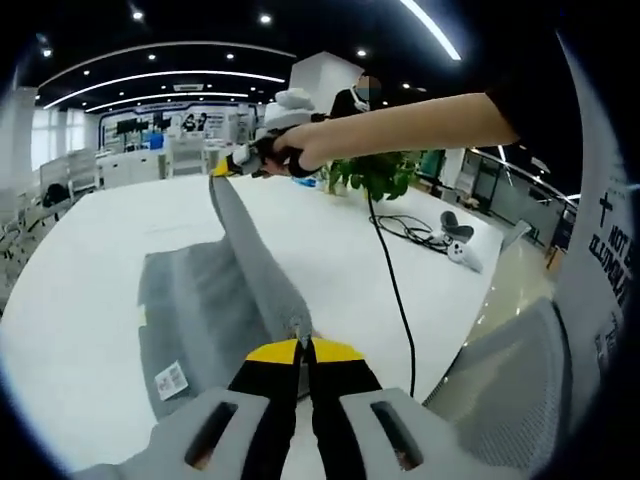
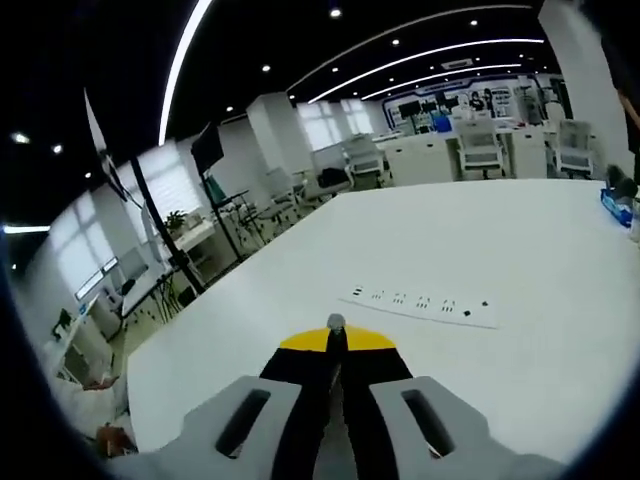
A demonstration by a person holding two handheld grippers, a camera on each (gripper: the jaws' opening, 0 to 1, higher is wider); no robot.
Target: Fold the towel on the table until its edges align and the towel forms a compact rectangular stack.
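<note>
- The grey towel (image 1: 215, 310) runs under the left hand-held gripper (image 1: 303, 345), so its near edge is hidden.
- The small label (image 1: 171, 380) on the towel is too small to read.
- In the right gripper view, only a grey sliver (image 2: 335, 322) shows between the closed jaws.

Open-plan office: black ceiling (image 2: 300, 40) with recessed spotlights and long curved LED strips (image 2: 420, 55); white square column (image 2: 275, 135); windows (image 2: 165, 190) along one side, bright with daylight. Large white desk (image 2: 470, 240) with a flush row of power sockets (image 2: 420, 300), a black cable (image 1: 392, 270) and a potted green plant (image 1: 380, 172) at the far edge. Furniture beyond: rows of white workstations with office chairs (image 2: 480, 150), monitors (image 2: 415, 105), a grey mesh chair back (image 1: 510, 370).
</note>
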